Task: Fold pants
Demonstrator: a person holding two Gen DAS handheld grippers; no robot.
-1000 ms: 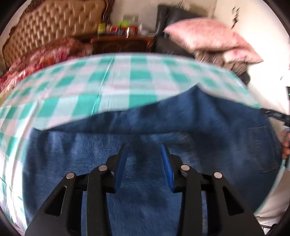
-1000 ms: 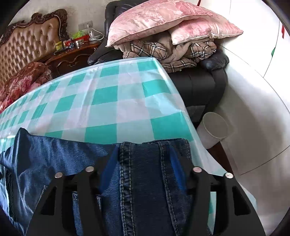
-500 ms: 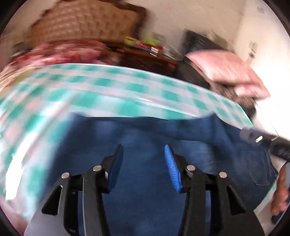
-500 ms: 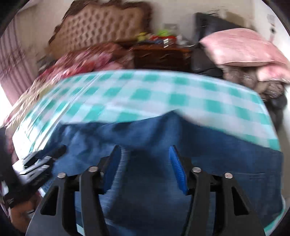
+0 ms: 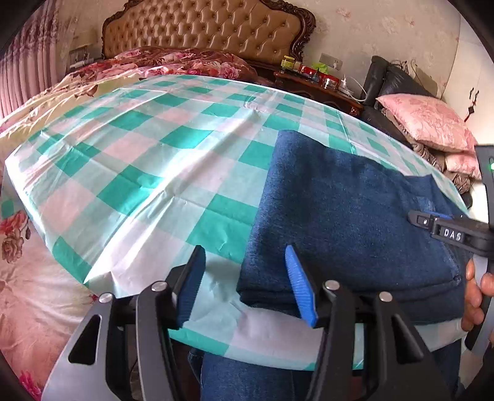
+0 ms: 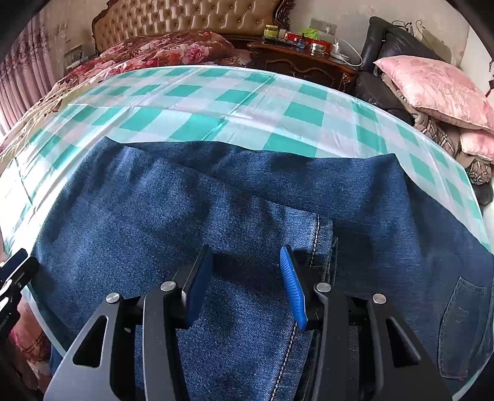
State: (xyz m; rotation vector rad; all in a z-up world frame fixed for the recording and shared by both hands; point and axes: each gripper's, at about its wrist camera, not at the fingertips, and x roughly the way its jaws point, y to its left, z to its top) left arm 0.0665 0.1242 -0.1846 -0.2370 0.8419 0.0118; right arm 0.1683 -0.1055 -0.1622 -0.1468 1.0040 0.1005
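Observation:
The blue denim pants lie folded on the green-and-white checked tablecloth, at its right front part. My left gripper is open and empty, just over the pants' left front corner. In the right wrist view the pants fill the lower frame, with a stitched hem on top and a back pocket at the right. My right gripper is open above the top layer, holding nothing. The right gripper also shows in the left wrist view, over the pants' right side.
A bed with a tufted headboard and floral quilt stands behind the table. A dark nightstand with jars and a black chair with pink pillows are at the back right. The table's front edge is close.
Both grippers have swung and pulled back. The left one moved from over the middle of the pants to their left front corner. The pants lie more compactly, a hem layer now on top.

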